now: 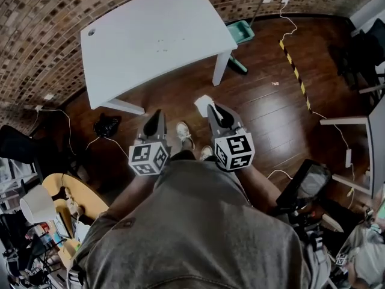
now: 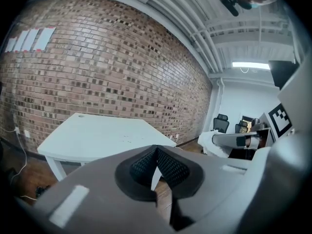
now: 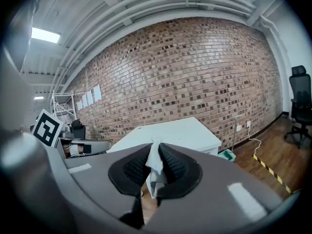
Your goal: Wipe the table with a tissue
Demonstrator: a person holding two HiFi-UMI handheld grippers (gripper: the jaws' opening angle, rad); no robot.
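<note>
The right gripper (image 3: 157,154) is pinching a white tissue (image 3: 154,172) between its pads. Its jaws are closing on the tissue near the tips, and the loose end is hanging down below them. In the head view the tissue is poking out past the gripper's tip, above the wooden floor (image 1: 264,107) and well short of the surface (image 1: 150,38). The left gripper (image 2: 156,153) is carrying nothing, and its jaws are pressing together at the tips. The person is holding both grippers side by side in front of the body, near each other but apart, pointing toward the surface.

The surface is standing well apart from both grippers, with a stretch of open dark floor lying between. Its long near edge is facing the person, and its near right corner is sitting above a white leg (image 1: 221,68). A few small specks (image 1: 163,44) are lying near the middle of the top. The far edge is running close along the brick wall (image 1: 36,35).

Just beyond the right end, a teal dustpan (image 1: 243,32) is resting on the floor. A yellow-and-black strip (image 1: 295,71) is running across the boards farther right. A black object (image 1: 107,125) is lying on the floor near the surface's left leg.
</note>
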